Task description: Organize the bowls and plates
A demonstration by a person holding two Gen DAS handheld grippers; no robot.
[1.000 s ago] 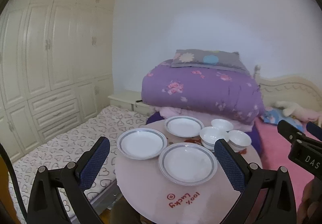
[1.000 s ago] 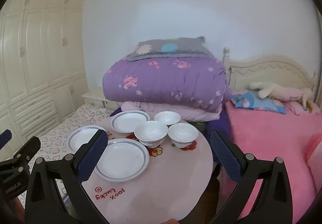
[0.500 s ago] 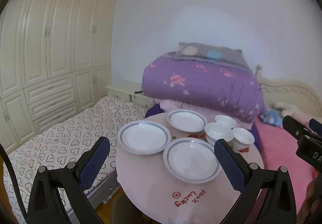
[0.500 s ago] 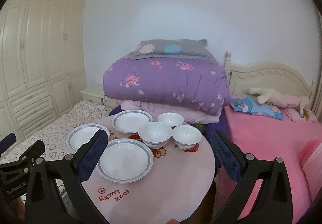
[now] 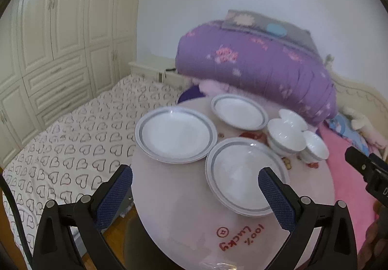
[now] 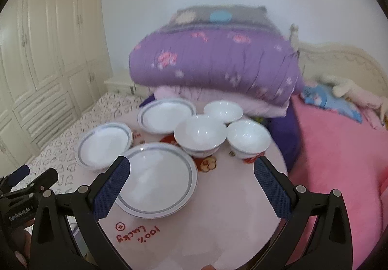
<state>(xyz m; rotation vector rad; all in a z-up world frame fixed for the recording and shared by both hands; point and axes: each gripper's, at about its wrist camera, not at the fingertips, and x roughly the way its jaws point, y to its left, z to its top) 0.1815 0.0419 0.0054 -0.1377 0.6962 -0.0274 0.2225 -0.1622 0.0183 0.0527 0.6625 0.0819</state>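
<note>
Pink round table; three grey-rimmed white plates; three white bowls.

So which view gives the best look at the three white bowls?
The right wrist view. All three bowls sit near centre there, rims and insides visible, each distinguishable. The left wrist view pushes the bowls toward the right side, smaller and overlapping, so the back one is mostly hidden behind the front ones.
</note>
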